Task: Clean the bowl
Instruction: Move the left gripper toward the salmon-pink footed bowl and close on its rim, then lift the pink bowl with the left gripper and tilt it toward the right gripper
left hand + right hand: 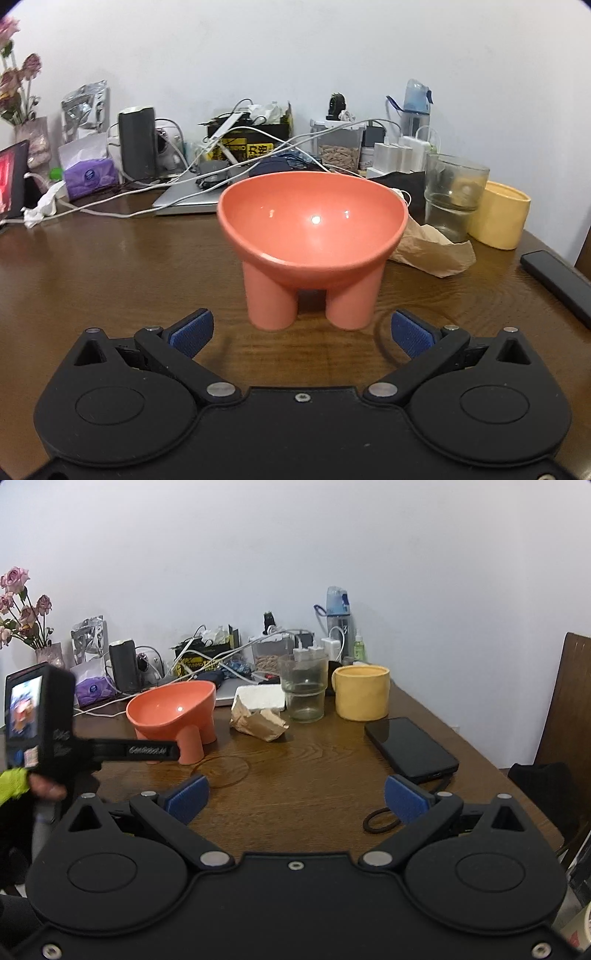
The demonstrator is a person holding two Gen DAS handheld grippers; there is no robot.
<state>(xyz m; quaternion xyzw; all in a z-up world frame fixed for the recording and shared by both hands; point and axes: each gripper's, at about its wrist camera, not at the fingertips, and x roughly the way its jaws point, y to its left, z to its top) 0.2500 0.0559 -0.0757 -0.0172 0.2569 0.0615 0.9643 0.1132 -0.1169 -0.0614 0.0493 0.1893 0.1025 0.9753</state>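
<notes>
A salmon-pink bowl (pixel 312 229) on stubby legs stands on the brown wooden table (pixel 110 280), tilted toward me, its inside glossy and bare. My left gripper (pixel 301 332) is open right in front of its legs, blue pads spread wider than the base and touching nothing. In the right wrist view the same bowl (pixel 171 710) sits at the far left, with the left gripper tool (pixel 40 720) held by a hand beside it. My right gripper (pixel 293 799) is open over bare table, well to the right of the bowl. A crumpled brown paper (pixel 258 722) lies beside the bowl.
Behind the bowl stand a glass jar (pixel 303 688), a yellow mug (pixel 362 692), a white sponge block (pixel 262 698) and a laptop (pixel 184 197) under tangled cables. A black phone (pixel 410 747) and a hair tie (pixel 382 819) lie at right. A chair (pixel 565 701) stands beyond the right edge.
</notes>
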